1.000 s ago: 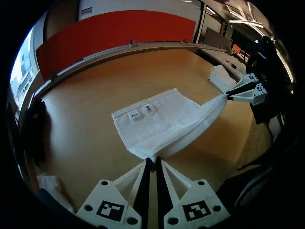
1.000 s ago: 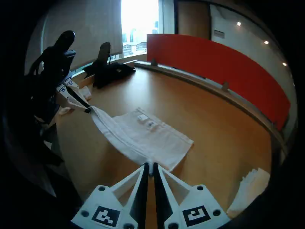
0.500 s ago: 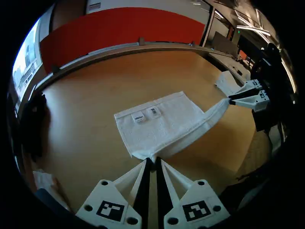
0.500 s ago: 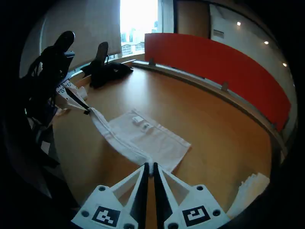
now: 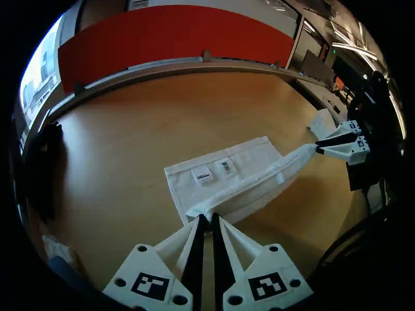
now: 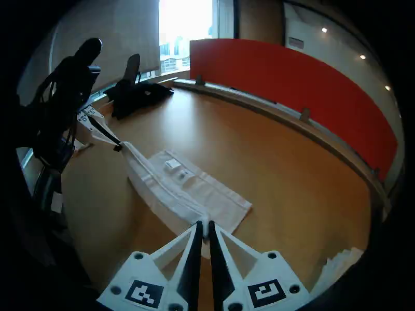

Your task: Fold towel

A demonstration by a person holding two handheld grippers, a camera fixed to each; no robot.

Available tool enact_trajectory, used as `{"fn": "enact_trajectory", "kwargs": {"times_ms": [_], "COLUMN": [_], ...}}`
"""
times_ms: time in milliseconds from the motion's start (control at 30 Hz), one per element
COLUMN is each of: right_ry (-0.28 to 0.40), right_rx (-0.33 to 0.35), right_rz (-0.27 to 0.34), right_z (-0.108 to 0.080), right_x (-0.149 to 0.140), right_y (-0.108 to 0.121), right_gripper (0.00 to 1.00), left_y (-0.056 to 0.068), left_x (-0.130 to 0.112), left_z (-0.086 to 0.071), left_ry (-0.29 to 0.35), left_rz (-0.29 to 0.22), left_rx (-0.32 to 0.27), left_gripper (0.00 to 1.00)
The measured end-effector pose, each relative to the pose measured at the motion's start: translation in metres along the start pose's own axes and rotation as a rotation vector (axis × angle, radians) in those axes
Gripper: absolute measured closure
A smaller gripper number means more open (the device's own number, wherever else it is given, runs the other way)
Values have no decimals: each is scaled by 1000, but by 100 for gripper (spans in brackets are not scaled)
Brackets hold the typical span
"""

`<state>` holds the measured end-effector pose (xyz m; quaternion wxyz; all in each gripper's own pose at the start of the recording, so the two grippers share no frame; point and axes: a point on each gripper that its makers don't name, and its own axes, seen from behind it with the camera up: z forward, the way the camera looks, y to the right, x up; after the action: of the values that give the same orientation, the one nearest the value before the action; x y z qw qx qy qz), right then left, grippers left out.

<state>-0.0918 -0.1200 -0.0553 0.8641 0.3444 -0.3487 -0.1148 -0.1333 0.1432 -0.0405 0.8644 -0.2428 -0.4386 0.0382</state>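
Observation:
A white towel [image 5: 236, 171] lies on the wooden table [image 5: 145, 119], its near edge lifted and stretched between the two grippers. Two small labels [image 5: 202, 174] show on its upper face. My left gripper [image 5: 207, 217] is shut on one near corner of the towel. My right gripper [image 6: 204, 224] is shut on the other near corner of the towel [image 6: 176, 186]. In the left gripper view the right gripper [image 5: 317, 149] stands at the right, pinching the far end of the raised edge. In the right gripper view the left gripper [image 6: 117, 147] holds its end at the left.
A red partition [image 5: 171, 39] runs along the table's far edge. Folded white cloths [image 6: 340, 262] lie at the table's side, also white cloth [image 5: 322, 123] beyond the right gripper. Dark chairs and a black bag [image 6: 132, 93] stand by the window. Bare wood [image 6: 290, 171] stretches beyond the towel.
Both grippers have carried the lifted near edge forward over the towel, so less of the flat part shows and the raised edge hangs tighter and straighter.

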Motion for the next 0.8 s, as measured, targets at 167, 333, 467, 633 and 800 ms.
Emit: {"fn": "enact_trajectory", "kwargs": {"times_ms": [167,333,467,633,800], "right_ry": [-19,-45,-60,-78,-92], "right_rx": [-2,0,1,-2,-16], "right_rz": [-2,4,16,30,29], "right_z": [13,25,36,49,59], "right_x": [-4,-12,-19,-25,-30], "right_y": [6,10,12,17,23], "right_gripper": [91,91,91,91,91], "left_y": [-7,-12,-15,-19,-21], "left_x": [3,1,-5,-7,-6], "left_z": [15,29,40,55,66], "left_ry": [-12,-27,-43,-50,-45], "left_rz": [9,11,16,32,45], "left_rx": [7,11,17,25,29], "left_gripper": [89,89,89,89,89]}}
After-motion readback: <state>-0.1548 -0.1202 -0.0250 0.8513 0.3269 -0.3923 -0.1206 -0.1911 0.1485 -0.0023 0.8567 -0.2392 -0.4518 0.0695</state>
